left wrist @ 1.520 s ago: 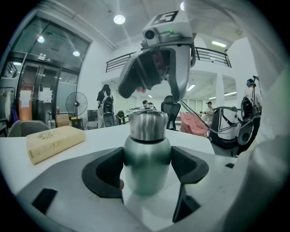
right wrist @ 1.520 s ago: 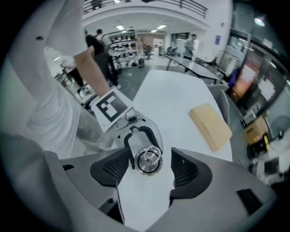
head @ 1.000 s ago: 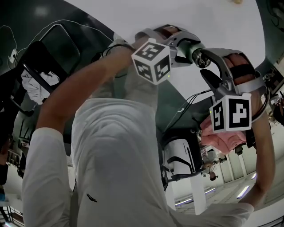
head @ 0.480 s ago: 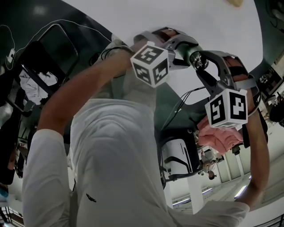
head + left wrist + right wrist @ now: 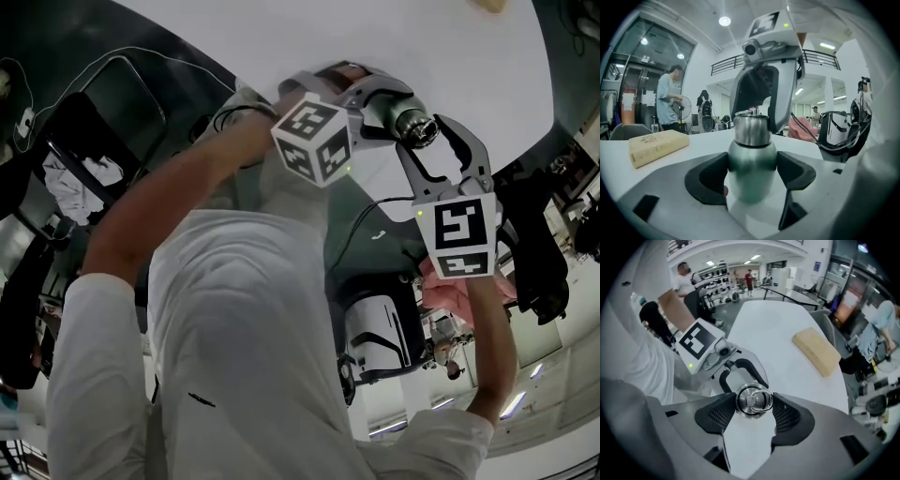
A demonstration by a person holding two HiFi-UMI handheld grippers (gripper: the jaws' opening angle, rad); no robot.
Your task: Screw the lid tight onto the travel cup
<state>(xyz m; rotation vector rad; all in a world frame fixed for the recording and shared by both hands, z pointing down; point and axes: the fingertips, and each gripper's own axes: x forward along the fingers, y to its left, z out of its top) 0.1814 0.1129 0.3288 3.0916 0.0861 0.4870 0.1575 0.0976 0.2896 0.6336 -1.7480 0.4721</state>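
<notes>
Steel lid (image 5: 753, 401), with a ring folded flat on top, sits on the neck of the travel cup (image 5: 751, 171). How far it is threaded down cannot be told. The cup has a matte green body and a polished steel shoulder. Left gripper (image 5: 752, 180): its jaws are closed on the green body, one black pad pressed against each side at the widest part, and the cup stands straight up between them in the left gripper view. Right gripper (image 5: 751, 405) comes in over the cup's top. Its jaws stand wide, and both ribbed pads meet the lid's rim on opposite sides with no gap visible in the right gripper view, so it grips the lid. In the head view the two grippers meet at roughly a right angle, with the cup between them over the white surface (image 5: 787, 329), close to the edge nearest the person. Whether the cup's base touches the surface cannot be told. A tan block (image 5: 817, 351) lies flat on the surface toward its right edge in the right gripper view, well apart from the cup. The person holding the grippers wears a white short-sleeved shirt (image 5: 244, 337), and both forearms are raised toward the surface. Beyond the surface's far edge is an open hall where several people stand, too small to describe.
</notes>
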